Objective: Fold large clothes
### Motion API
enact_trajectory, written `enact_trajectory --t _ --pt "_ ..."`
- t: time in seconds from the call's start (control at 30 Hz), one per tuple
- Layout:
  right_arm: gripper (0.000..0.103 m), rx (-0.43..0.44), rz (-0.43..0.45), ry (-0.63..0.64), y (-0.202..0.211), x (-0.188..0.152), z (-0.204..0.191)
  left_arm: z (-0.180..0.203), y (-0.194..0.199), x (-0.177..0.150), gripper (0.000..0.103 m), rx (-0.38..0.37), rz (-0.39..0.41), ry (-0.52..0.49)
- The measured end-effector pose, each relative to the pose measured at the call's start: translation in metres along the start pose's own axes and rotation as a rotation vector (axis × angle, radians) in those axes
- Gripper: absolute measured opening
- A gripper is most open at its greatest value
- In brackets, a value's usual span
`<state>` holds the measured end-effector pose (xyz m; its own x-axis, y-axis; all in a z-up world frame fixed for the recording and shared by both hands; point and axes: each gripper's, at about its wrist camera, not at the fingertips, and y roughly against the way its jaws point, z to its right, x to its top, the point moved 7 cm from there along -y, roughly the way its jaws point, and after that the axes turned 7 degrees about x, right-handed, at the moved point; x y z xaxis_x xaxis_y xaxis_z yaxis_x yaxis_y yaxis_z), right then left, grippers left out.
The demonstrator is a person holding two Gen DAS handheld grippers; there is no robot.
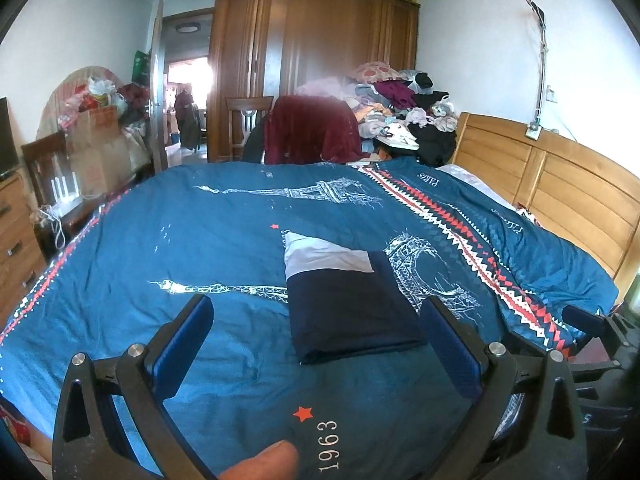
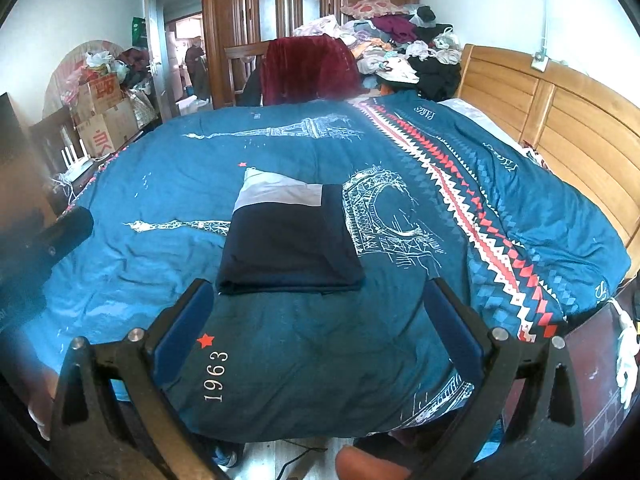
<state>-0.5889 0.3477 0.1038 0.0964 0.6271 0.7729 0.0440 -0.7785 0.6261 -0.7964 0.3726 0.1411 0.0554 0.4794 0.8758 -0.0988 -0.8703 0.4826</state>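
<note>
The folded garment [image 2: 288, 240], navy with a pale grey band at its far end, lies flat in the middle of the bed on the blue Paris-print duvet [image 2: 160, 168]. Left tongs [image 1: 320, 344] and right tongs [image 2: 320, 320] both hover near its front edge, spread wide, gripping nothing. Clothes pile [image 2: 400, 40] sits beyond, by the wooden headboard [image 2: 560, 120].

Each hand-held gripper [image 1: 316, 320] [image 2: 316, 308]: black frame, blue pads, silver screws.

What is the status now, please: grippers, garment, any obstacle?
Left gripper open, empty. Right gripper open, empty. Navy garment folded flat on blue duvet, untouched. Nothing between fingers and garment.
</note>
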Motion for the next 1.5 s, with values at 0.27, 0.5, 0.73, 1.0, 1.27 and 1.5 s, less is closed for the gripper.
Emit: enact_trajectory --t 0.27,0.5,0.73,1.0,1.27,1.5 --pt "0.103 0.006 0.001 -0.004 0.0017 -0.0005 -0.0003 0.0050 0.0033 -0.0029 0.103 0.001 0.005 -0.016" --pt "0.103 0.003 -0.005 -0.007 0.0032 -0.0024 -0.0002 0.0070 0.0045 -0.0030 0.103 0.004 0.004 -0.019" --pt "0.103 0.004 -0.015 -0.020 0.0013 -0.0084 0.0033 0.0097 0.0059 -0.0028 0.103 0.005 0.002 -0.026" --pt "0.103 0.006 -0.016 -0.024 0.0004 -0.0086 0.0065 0.0102 0.0064 -0.0031 0.103 0.005 0.003 -0.028" --pt "0.103 0.006 -0.016 -0.025 0.0002 -0.0087 0.0073 0.0100 0.0057 -0.0029 0.103 0.005 0.002 -0.029" --pt "0.103 0.006 -0.015 -0.026 0.0000 -0.0088 0.0078 0.0095 0.0059 -0.0037 0.103 0.006 0.002 -0.031"
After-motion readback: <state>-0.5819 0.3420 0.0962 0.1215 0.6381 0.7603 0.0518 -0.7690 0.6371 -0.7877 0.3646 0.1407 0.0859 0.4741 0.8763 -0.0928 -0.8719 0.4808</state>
